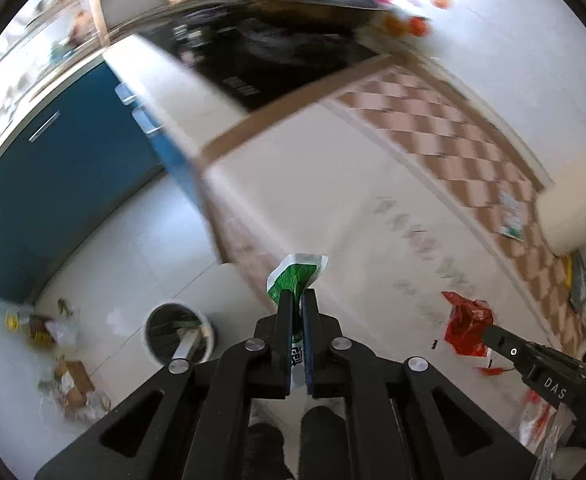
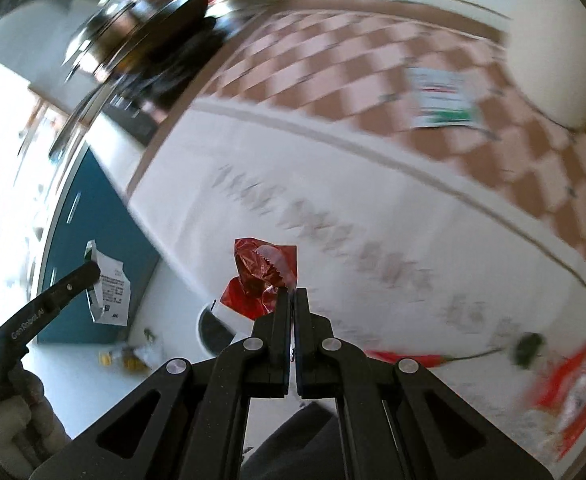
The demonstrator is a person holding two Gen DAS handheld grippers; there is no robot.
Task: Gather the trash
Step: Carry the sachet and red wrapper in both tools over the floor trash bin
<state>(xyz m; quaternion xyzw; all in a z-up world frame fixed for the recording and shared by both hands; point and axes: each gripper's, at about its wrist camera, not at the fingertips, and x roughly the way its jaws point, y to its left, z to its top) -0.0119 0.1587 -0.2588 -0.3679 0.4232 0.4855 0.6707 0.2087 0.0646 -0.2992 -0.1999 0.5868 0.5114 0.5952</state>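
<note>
We found the left gripper (image 1: 298, 294) clamped on a green packet (image 1: 295, 270), the right gripper (image 2: 291, 295) on a red wrapper (image 2: 263, 276). Only the left view showed the bin's (image 1: 209, 334) inside and floor scraps (image 1: 73, 388).

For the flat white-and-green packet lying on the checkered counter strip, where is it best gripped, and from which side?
The white-and-green packet lies flat on the checkered counter strip, so there is nothing to grip from above. Probably pinch its edge nearest the grippers, coming in low from the counter's front. Blur hides whether any corner lifts, and both grippers are already full.
</note>
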